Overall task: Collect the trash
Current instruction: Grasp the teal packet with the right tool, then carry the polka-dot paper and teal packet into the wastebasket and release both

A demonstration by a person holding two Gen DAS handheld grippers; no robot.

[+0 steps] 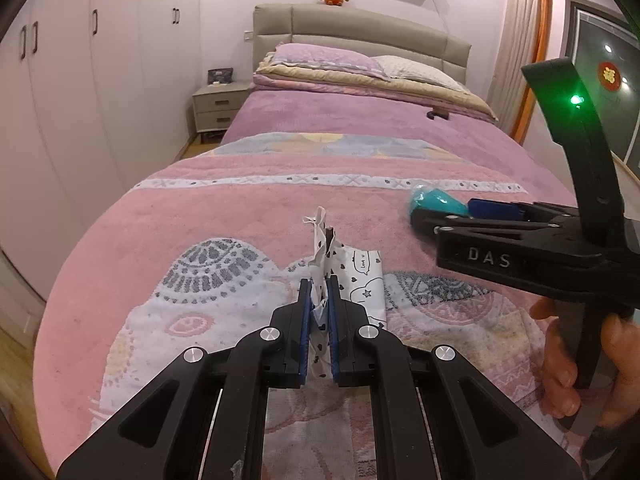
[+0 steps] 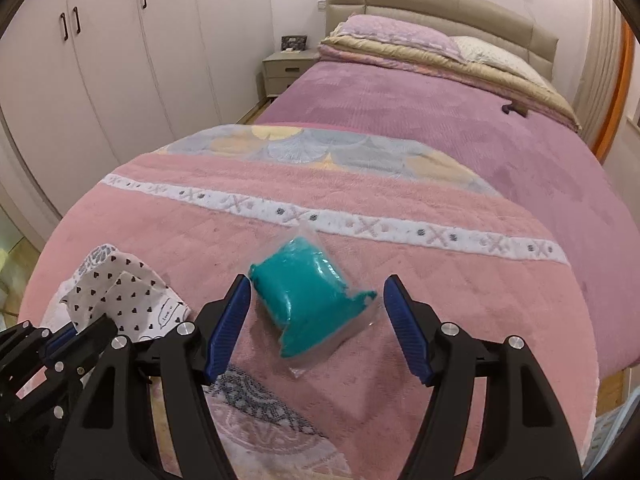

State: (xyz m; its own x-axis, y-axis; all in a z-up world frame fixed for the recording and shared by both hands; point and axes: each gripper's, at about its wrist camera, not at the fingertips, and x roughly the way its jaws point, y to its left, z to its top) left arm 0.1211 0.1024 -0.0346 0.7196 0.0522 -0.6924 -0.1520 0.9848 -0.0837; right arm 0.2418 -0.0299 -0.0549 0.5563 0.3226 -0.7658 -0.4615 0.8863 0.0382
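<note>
Two pieces of trash lie on the pink blanket (image 1: pixel 224 216) at the foot end of the bed (image 1: pixel 360 128).

From the left wrist camera, the left hand-held gripper (image 1: pixel 319 308) is clamped on a white heart-printed wrapper (image 1: pixel 352 272), its blue pads pressed against the crumpled paper, which stands up between them and spreads onto the blanket to the right. Toward the blanket's right edge, the right hand-held gripper (image 1: pixel 440 216) reaches in from the side, held by a hand (image 1: pixel 576 360) at the lower right. A teal bundle in clear plastic (image 1: pixel 436 202) sits at its tip, partly hidden behind the black finger.

From the right wrist camera, the right hand-held gripper (image 2: pixel 316 320) has its jaws apart, standing on either side of the teal bundle in clear plastic (image 2: pixel 312 304), which rests on the blanket near the foot edge. The pads do not touch it. To the lower left, near the blanket's left edge, the heart-printed wrapper (image 2: pixel 120 292) is pinched in the left hand-held gripper (image 2: pixel 80 330).
</note>
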